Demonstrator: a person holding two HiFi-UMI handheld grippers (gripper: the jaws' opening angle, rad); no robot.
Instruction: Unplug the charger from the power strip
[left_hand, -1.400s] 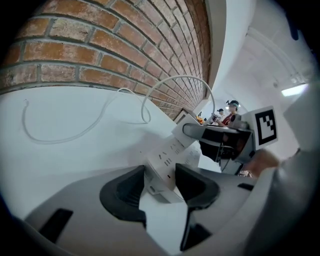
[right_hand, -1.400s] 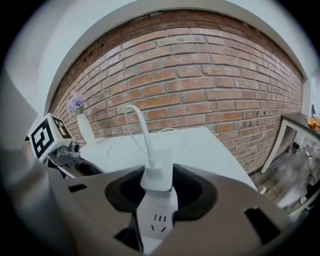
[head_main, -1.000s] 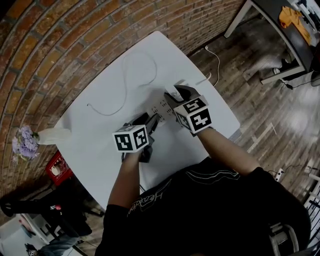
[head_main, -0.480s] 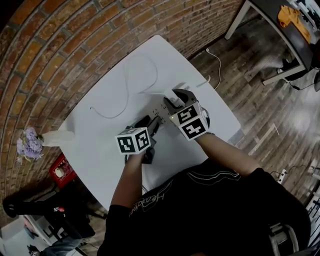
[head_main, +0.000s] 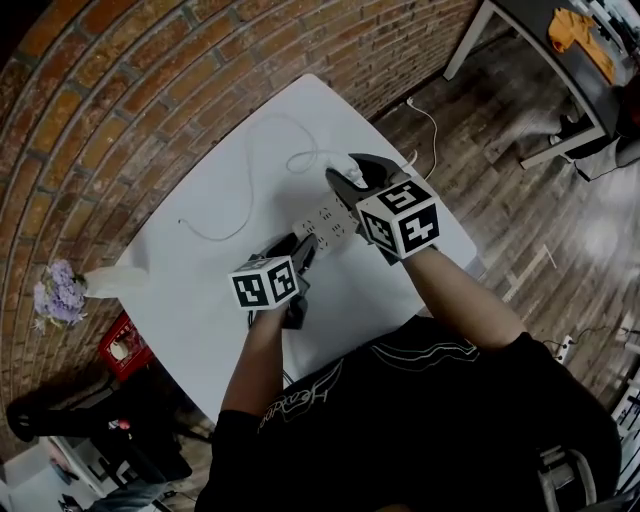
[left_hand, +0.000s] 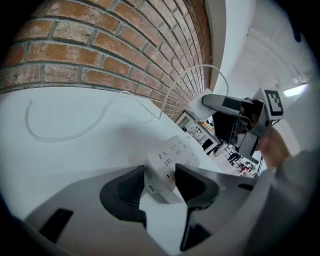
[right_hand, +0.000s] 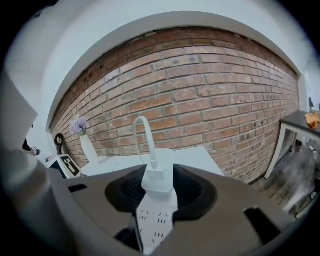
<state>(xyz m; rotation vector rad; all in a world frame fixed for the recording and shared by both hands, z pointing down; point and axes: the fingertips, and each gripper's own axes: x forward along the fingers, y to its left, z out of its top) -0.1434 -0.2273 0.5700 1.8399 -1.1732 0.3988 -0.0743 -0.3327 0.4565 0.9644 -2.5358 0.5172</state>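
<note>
A white power strip (head_main: 325, 222) lies on the white table (head_main: 200, 290). My left gripper (head_main: 303, 248) is shut on the strip's near end; in the left gripper view the strip (left_hand: 167, 167) sits squeezed between both jaws. My right gripper (head_main: 345, 180) is shut on the white charger (head_main: 343, 176), held in the air above the strip's far end, apart from it. In the right gripper view the charger (right_hand: 158, 172) sits between the jaws, the strip (right_hand: 155, 222) showing below. The charger's white cable (head_main: 255, 150) arcs up and trails across the table.
A brick wall (head_main: 110, 90) runs along the table's far side. A white vase with purple flowers (head_main: 60, 290) stands at the table's left corner, with a red box (head_main: 122, 340) below it. Wooden floor and another table (head_main: 560, 50) lie to the right.
My right gripper has risen with the charger, which has come out of the power strip, and the cable has lifted with it. The left gripper and strip stayed put.
</note>
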